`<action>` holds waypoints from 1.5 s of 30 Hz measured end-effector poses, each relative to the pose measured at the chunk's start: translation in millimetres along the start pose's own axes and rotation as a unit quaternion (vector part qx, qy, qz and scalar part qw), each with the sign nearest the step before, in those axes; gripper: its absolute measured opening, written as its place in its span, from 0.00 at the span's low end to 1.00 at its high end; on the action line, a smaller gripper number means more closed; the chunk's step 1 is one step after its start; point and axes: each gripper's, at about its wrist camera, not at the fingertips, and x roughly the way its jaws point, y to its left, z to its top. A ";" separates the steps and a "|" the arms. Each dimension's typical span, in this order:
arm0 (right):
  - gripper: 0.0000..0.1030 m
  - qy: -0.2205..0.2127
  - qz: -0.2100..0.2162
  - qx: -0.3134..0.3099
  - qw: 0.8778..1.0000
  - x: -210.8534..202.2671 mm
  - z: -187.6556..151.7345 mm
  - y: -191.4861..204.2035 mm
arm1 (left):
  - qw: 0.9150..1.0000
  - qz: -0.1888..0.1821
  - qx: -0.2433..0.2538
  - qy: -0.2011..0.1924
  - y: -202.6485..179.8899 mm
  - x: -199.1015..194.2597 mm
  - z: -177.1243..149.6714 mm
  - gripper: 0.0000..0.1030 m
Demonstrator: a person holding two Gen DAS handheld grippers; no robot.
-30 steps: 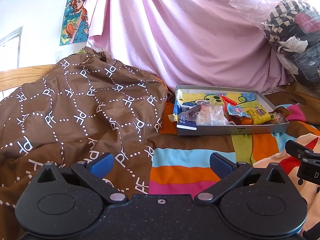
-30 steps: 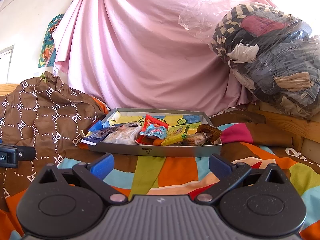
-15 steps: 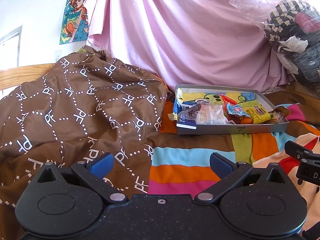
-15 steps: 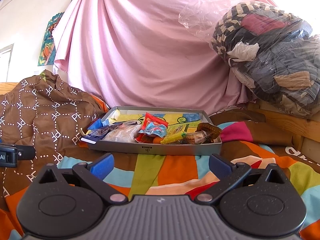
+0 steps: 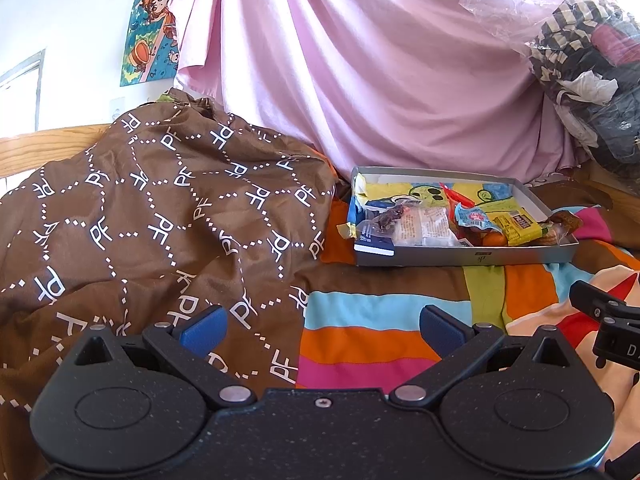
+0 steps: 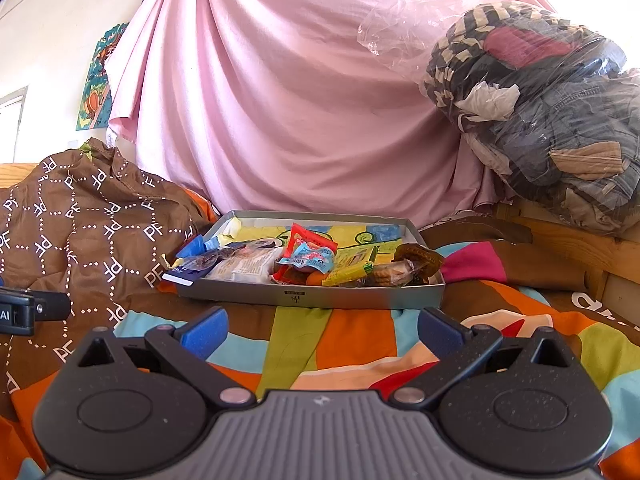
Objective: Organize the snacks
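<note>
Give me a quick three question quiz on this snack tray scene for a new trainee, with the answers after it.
1. True or false: the right gripper is shut on a snack.
2. The grey tray sits on: A) a wooden table, B) a striped colourful blanket, C) a brown patterned cloth.
3. Fill in: in the right wrist view, the yellow wrapper lies to the ____ of the light blue packet.

Key: 1 false, both it and the left gripper are open and empty. 2 B. 3 right.
</note>
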 end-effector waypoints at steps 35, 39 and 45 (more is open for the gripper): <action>1.00 0.001 0.000 0.000 1.000 -0.3 0.6 0.0 | 1.000 0.001 -0.004 0.006 0.5 1.6 -2.0 0.99; 1.00 0.001 0.000 0.000 1.000 -0.3 0.7 -0.1 | 1.000 0.001 -0.004 0.007 0.4 1.7 -2.9 0.99; 1.00 0.002 0.000 0.000 1.000 -0.4 0.7 0.0 | 1.000 0.001 -0.004 0.007 0.4 1.8 -2.6 0.99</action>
